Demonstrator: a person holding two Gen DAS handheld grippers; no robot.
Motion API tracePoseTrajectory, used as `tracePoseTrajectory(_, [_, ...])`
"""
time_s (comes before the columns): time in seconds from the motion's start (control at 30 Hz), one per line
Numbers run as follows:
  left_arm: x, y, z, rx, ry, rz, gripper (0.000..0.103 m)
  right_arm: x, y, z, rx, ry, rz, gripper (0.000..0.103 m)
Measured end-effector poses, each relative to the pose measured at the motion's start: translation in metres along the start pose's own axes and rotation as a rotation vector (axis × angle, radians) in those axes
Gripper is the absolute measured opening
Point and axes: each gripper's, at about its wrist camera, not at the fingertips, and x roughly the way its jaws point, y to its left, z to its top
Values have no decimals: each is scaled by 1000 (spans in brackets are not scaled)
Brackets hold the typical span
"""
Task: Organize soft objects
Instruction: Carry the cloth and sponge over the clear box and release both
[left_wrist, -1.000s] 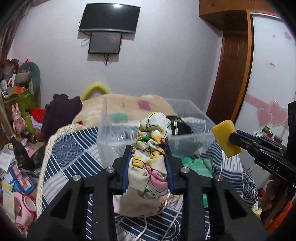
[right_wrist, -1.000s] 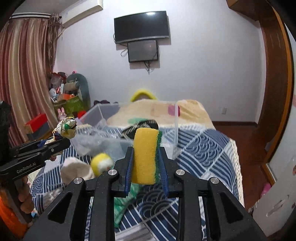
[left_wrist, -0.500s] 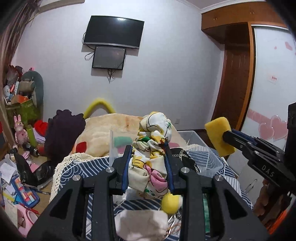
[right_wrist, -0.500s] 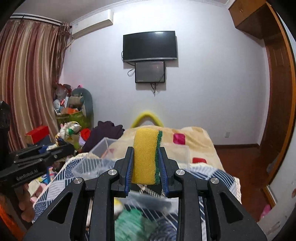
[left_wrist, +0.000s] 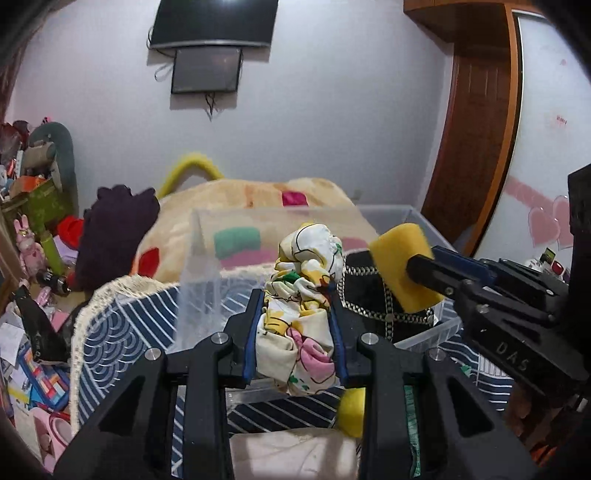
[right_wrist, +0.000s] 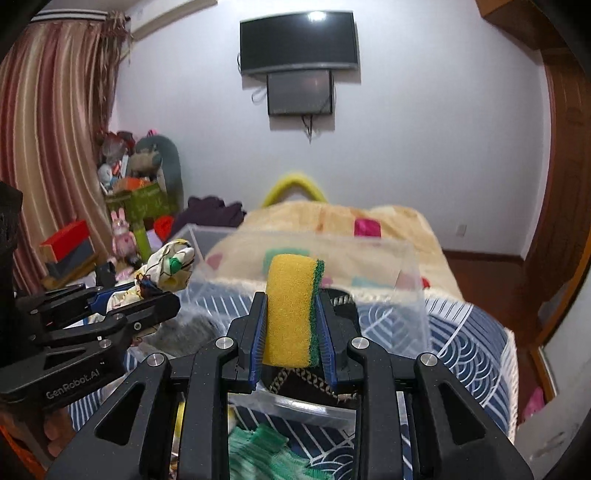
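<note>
My left gripper (left_wrist: 295, 306) is shut on a bunched floral cloth (left_wrist: 301, 314), white with yellow and pink print, held above the near rim of a clear plastic bin (left_wrist: 295, 216). My right gripper (right_wrist: 290, 314) is shut on a yellow sponge with a green scrub side (right_wrist: 291, 310), held over the same bin (right_wrist: 406, 273). The sponge (left_wrist: 402, 266) also shows in the left wrist view, and the cloth (right_wrist: 166, 267) in the right wrist view. A black item with a chain trim (left_wrist: 373, 295) lies inside the bin.
The bin stands on a bed with a blue patterned quilt (left_wrist: 122, 332) and a beige blanket (left_wrist: 240, 195). A yellow ball (left_wrist: 351, 410), a white cloth (left_wrist: 295, 454) and a green cloth (right_wrist: 266, 450) lie on the quilt. Toy clutter (left_wrist: 33, 229) fills the left floor.
Both grippers have dipped back down toward the bin after rising; the bin's inside and the black item show again. Both still hold their objects.
</note>
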Motion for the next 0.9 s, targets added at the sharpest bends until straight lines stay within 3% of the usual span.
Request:
tracePoseTrajectory(0.23, [14, -10, -7, 26, 20, 12, 32, 13, -4, -8, 3, 77, 17, 25])
tracePoseTrajectory(0.3, [14, -12, -7, 32, 26, 15, 38, 14, -3, -10, -10, 92, 13, 26])
tracePoseTrajectory(0.37, [14, -13, -6, 34, 32, 19, 53, 14, -3, -10, -18, 96, 7, 26])
tracePoseTrajectory(0.43, [11, -13, -6, 33, 23, 29, 58, 12, -3, -10, -22, 99, 3, 28])
tracePoseTrajectory(0.6, [2, -11, -3, 22, 20, 11, 64, 3, -5, -8, -21, 92, -11, 41])
tracePoseTrajectory(0.7, [-9, -10, -2, 25, 1, 9, 72, -10, -8, -5, -16, 66, -15, 49])
tracePoseTrajectory(0.77, [-19, -9, 0, 33, -16, 20, 79, -18, -9, -2, -22, 40, -19, 60])
tracePoseTrajectory(0.9, [-40, -6, 2, 35, -66, 30, 94, -43, -8, 1, -49, -32, -50, 69])
